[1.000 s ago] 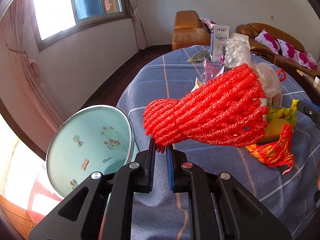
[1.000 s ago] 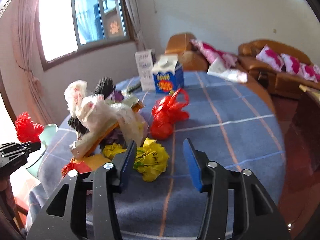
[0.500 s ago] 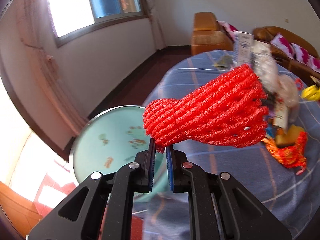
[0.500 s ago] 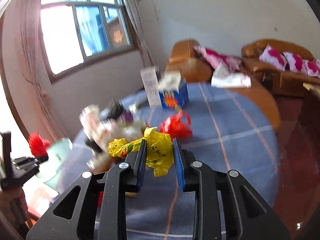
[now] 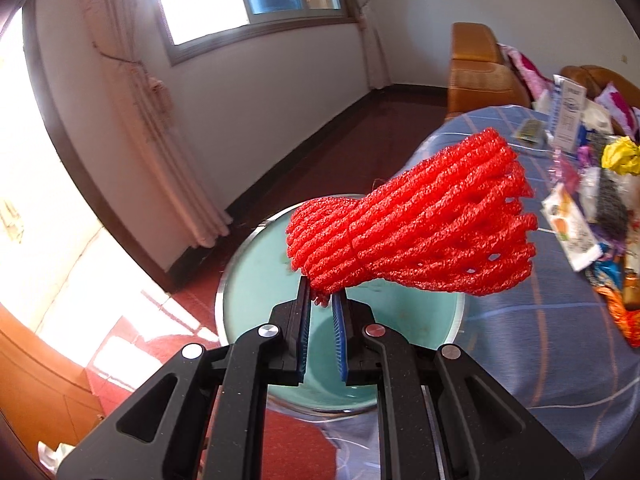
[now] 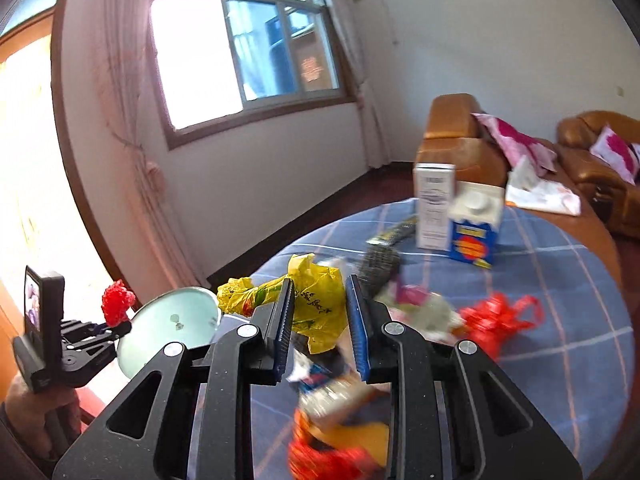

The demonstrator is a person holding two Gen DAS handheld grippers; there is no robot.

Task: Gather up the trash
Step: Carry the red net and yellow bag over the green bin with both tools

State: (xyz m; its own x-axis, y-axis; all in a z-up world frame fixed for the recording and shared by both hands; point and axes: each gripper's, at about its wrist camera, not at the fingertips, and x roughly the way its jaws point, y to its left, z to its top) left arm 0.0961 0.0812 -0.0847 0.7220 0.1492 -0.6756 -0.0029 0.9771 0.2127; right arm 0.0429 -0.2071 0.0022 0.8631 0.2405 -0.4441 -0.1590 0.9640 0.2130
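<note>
Left gripper [image 5: 321, 299]: pinching red foam net [image 5: 412, 236], teal basin [image 5: 256, 280] beneath. Right gripper [image 6: 320, 300]: clamping yellow plastic bag [image 6: 316, 304] above littered tabletop [image 6: 560, 320].

Your right gripper [image 6: 320, 300] clamps a crumpled yellow plastic bag [image 6: 316, 304] above the blue checked tablecloth [image 6: 560, 320]. Left of the bag, your left gripper [image 6: 120, 326] holds red foam netting [image 6: 117, 300] beside a pale green basin [image 6: 172, 326].
</note>
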